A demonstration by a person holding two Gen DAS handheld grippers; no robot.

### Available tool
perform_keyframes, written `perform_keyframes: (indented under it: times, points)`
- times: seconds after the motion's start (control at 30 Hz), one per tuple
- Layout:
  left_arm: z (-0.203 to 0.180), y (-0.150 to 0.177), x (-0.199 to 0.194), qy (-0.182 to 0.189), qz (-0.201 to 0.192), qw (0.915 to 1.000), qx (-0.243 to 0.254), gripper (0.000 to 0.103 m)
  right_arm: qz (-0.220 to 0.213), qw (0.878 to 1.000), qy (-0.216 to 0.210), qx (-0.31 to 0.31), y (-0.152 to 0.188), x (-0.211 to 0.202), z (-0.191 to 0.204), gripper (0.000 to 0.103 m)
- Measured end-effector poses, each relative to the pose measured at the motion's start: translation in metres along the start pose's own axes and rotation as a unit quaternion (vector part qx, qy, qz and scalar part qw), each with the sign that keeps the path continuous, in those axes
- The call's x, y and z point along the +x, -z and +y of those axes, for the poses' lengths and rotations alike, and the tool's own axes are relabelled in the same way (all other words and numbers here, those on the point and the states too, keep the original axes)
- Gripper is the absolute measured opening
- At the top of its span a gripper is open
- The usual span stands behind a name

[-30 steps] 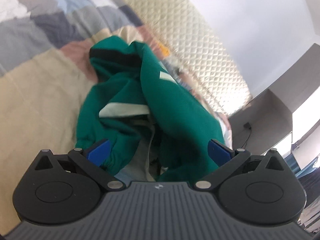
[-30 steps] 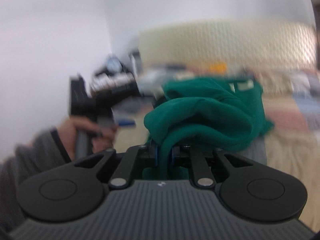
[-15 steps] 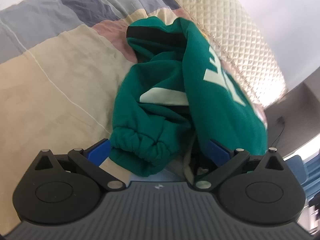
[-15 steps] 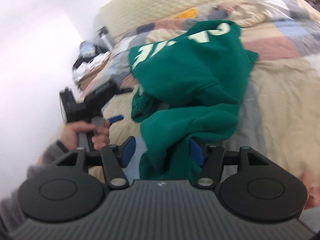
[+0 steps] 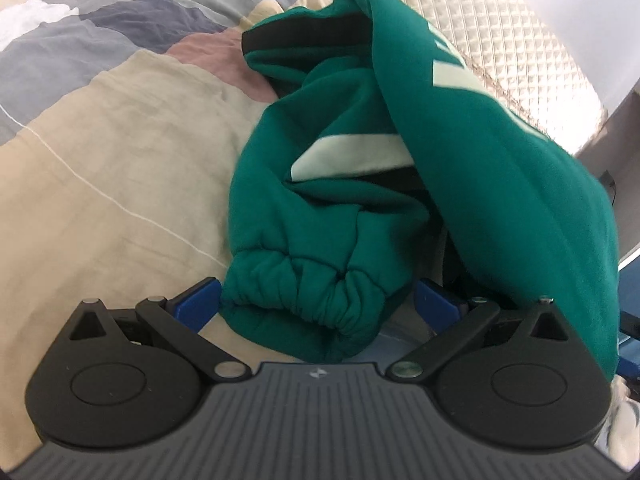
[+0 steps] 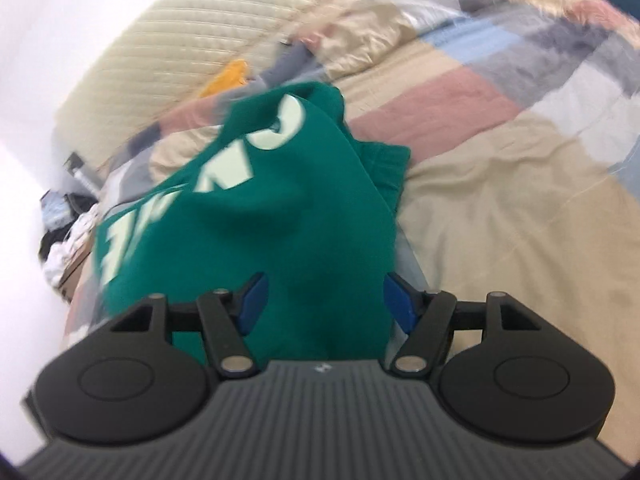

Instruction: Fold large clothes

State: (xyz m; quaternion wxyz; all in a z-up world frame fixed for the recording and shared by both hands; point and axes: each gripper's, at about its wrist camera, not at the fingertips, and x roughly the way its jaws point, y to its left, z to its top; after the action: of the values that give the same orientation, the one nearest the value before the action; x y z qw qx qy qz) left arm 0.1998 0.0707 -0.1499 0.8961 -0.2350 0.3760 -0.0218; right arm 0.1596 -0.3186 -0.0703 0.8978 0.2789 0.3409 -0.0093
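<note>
A green sweatshirt (image 5: pixel 460 152) with pale lettering lies bunched on the patchwork bed cover (image 5: pixel 100 152). In the left wrist view its elastic cuff (image 5: pixel 316 296) sits between the blue pads of my left gripper (image 5: pixel 318 302), which is open around it. In the right wrist view the sweatshirt (image 6: pixel 260 220) is heaped against my right gripper (image 6: pixel 324 300), whose jaws are open with green cloth between them. The lettering faces up.
A quilted cream headboard (image 5: pixel 520 40) runs behind the bed. A yellow item (image 6: pixel 228 78) and other clothes lie near the pillows. A cluttered bedside spot (image 6: pixel 64 224) is at the left. Grey furniture (image 5: pixel 616 128) stands at the right of the left wrist view.
My right gripper has opened and let go of the sweatshirt, which dropped onto the bed. My left gripper has moved closer, and the cuff now sits between its pads.
</note>
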Motion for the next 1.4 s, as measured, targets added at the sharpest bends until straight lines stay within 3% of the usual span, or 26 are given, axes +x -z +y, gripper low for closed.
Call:
perform_keyframes:
  times: [0.13, 0.3, 0.4, 0.47, 0.57, 0.6, 0.63, 0.83, 0.97, 1.03, 1.1, 1.27, 1.4]
  points:
    - [-0.004, 0.001, 0.011, -0.010, 0.008, 0.9999, 0.006, 0.103, 0.024, 0.999, 0.003, 0.038, 0.001, 0.039, -0.028, 0.067]
    - [-0.016, 0.000, 0.022, -0.052, -0.004, 0.9982, 0.030, 0.089, 0.061, 0.993, -0.031, 0.094, -0.001, 0.072, -0.058, 0.067]
    - [-0.011, -0.002, 0.018, -0.054, -0.019, 0.9983, 0.011, 0.071, 0.071, 0.991, -0.042, 0.104, 0.003, 0.085, -0.064, 0.065]
    - [0.000, -0.006, 0.013, -0.045, -0.027, 0.9983, -0.024, 0.050, 0.078, 0.991, -0.067, 0.091, 0.007, 0.090, -0.059, 0.064]
    - [0.019, -0.010, -0.002, -0.027, -0.038, 0.9955, -0.083, 0.038, 0.074, 0.989, -0.106, 0.077, 0.008, 0.090, -0.049, 0.035]
    - [0.024, -0.011, -0.010, -0.026, -0.047, 0.9942, -0.094, 0.037, 0.071, 0.989, -0.112, 0.073, 0.007, 0.088, -0.047, 0.017]
    - [0.029, -0.013, -0.018, -0.025, -0.059, 0.9924, -0.105, 0.036, 0.065, 0.989, -0.112, 0.067, 0.006, 0.085, -0.045, 0.012]
    - [0.058, -0.031, -0.082, -0.015, -0.127, 0.9781, -0.164, 0.030, -0.036, 0.991, -0.130, 0.002, -0.005, 0.033, -0.021, 0.010]
    - [0.074, -0.052, -0.135, -0.033, -0.192, 0.9663, -0.168, 0.029, -0.144, 0.977, -0.150, -0.033, -0.014, -0.022, -0.009, 0.009]
    - [0.087, -0.065, -0.159, -0.034, -0.223, 0.9577, -0.178, 0.028, -0.167, 0.973, -0.152, -0.046, -0.019, -0.041, -0.005, 0.009]
    - [0.099, -0.079, -0.180, -0.039, -0.250, 0.9499, -0.184, 0.028, -0.180, 0.972, -0.140, -0.063, -0.024, -0.049, 0.001, 0.009]
    - [0.132, -0.102, -0.204, -0.112, -0.308, 0.9242, -0.196, 0.028, -0.162, 0.978, -0.117, -0.066, -0.048, -0.043, -0.006, 0.009]
    - [0.166, -0.119, -0.183, -0.160, -0.291, 0.9161, -0.224, 0.028, -0.120, 0.988, -0.091, -0.032, -0.061, -0.016, -0.028, 0.009]
